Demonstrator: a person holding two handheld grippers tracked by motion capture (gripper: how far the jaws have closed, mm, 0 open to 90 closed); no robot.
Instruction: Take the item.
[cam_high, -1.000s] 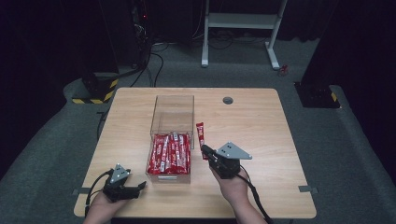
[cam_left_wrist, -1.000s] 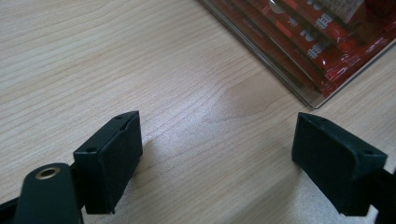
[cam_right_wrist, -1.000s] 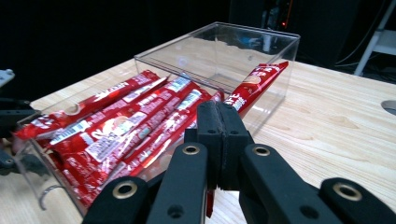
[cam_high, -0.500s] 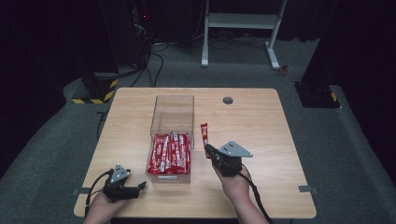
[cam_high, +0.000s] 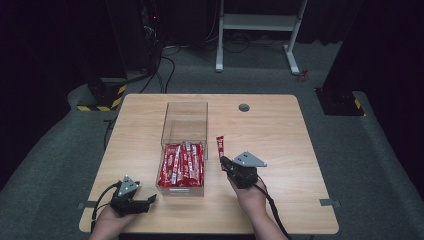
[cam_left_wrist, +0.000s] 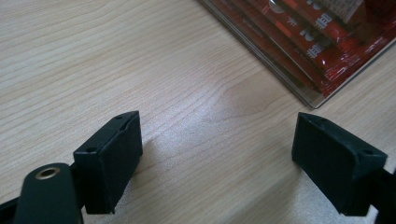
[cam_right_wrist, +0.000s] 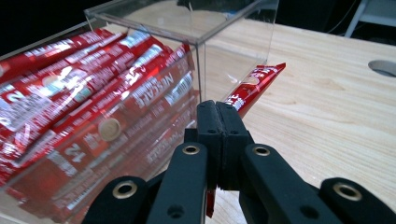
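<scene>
Tongs on the right (cam_right_wrist: 218, 114) pinch a light, limp, slippery sachet (cam_right_wrist: 254, 84) by its end; left tongs (cam_left_wrist: 217, 149) gape empty.

On the counter (cam_high: 280, 130) a clear box (cam_high: 184, 125) stands near the middle, its long side running from the person's edge toward the far edge. A layer of stick packets (cam_high: 182, 164) lies in the near half of the box, side by side along its length; the far half holds nothing. Just right of the box, outside its wall, a single stick packet (cam_high: 220, 146) lies along the counter, its near end between the closed jaws of the right tool (cam_high: 223, 161). The left tool (cam_high: 150, 200) sits at the near left corner of the counter, left of and nearer than the box, jaws apart. A round hole (cam_high: 244, 107) lies toward the far edge, right of the box.
</scene>
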